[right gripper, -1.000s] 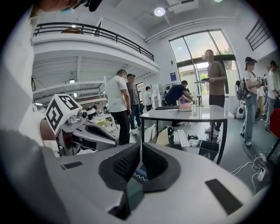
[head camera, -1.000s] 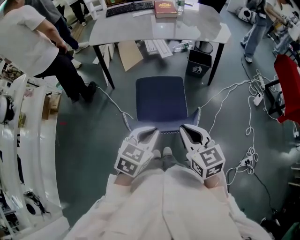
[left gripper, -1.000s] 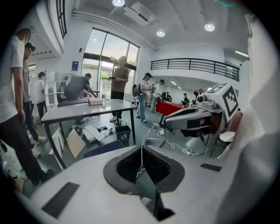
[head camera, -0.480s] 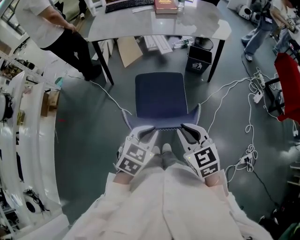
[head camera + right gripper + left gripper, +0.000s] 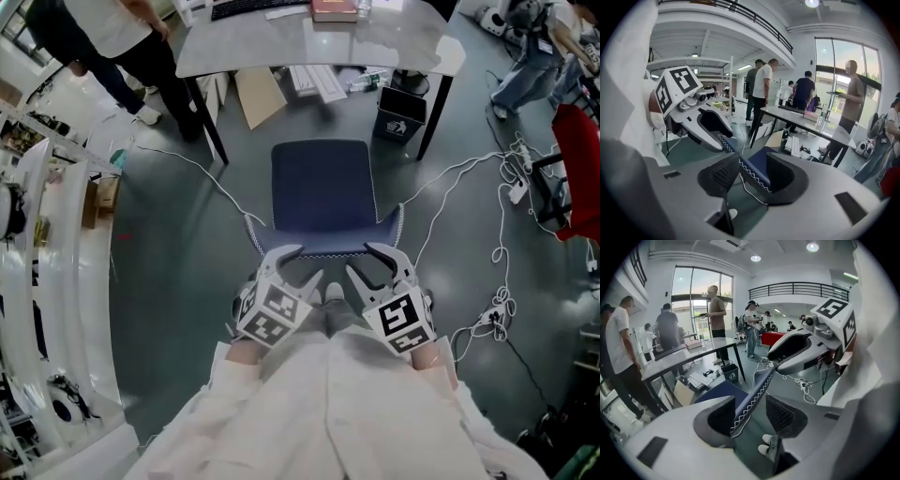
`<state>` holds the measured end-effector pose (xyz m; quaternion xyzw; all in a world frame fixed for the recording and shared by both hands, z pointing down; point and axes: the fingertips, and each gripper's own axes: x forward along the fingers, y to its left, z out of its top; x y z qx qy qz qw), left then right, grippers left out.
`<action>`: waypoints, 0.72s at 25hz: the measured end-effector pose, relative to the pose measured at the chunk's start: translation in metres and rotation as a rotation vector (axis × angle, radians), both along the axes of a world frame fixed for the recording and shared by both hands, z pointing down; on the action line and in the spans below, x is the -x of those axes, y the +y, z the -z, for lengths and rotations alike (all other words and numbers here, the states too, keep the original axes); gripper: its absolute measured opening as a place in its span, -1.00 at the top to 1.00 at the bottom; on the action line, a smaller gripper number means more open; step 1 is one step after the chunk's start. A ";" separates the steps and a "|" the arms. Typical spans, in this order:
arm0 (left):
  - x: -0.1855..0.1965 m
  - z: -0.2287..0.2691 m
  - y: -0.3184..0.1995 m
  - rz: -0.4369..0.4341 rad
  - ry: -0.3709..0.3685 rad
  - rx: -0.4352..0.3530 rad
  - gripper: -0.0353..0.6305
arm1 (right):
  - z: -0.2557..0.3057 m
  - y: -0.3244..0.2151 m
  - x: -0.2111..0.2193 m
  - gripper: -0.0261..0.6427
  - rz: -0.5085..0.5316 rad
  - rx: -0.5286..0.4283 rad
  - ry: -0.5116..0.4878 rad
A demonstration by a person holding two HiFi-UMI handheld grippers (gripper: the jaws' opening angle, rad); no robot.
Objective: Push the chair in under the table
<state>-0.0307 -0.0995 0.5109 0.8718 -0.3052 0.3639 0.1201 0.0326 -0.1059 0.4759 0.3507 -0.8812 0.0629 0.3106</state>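
Both hand-held grippers are released. Our left hand-held gripper (image 5: pixel 301 265) and our right hand-held gripper (image 5: pixel 364 261) have just been opening their jaws. Each now straddles the stitched top rim of the backrest (image 5: pixel 757 392) without clamping it. In our right gripper view the rim runs just beside the left pad, and we cannot tell whether it touches.

We see the grey floor (image 5: pixel 178 234) spread all round. At the far side stands the pale tabletop (image 5: pixel 281 47) on dark legs. Near of it, between those legs, sits the dark blue chair (image 5: pixel 322 192), its seat wholly out from under the tabletop and its backrest at the near end, by us. Under the tabletop lie a cardboard sheet (image 5: pixel 260 101) to the left and a black bin (image 5: pixel 403 114) to the right. A white cable (image 5: pixel 450 178) trails over the floor right of the chair. A keyboard (image 5: pixel 258 9) and a red book (image 5: pixel 334 9) rest on the tabletop's far part.
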 end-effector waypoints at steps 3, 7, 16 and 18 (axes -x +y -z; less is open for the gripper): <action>0.003 -0.007 0.001 -0.014 -0.033 -0.007 0.24 | -0.006 0.000 -0.001 0.42 0.020 -0.009 0.059; 0.011 -0.015 -0.002 -0.021 -0.078 -0.008 0.19 | -0.014 0.000 0.001 0.35 0.043 0.003 0.105; 0.018 -0.031 -0.006 -0.081 -0.155 -0.008 0.19 | -0.032 -0.004 0.002 0.33 0.099 -0.010 0.219; 0.019 -0.032 -0.008 -0.082 -0.159 -0.010 0.19 | -0.037 -0.004 0.002 0.33 0.111 0.001 0.236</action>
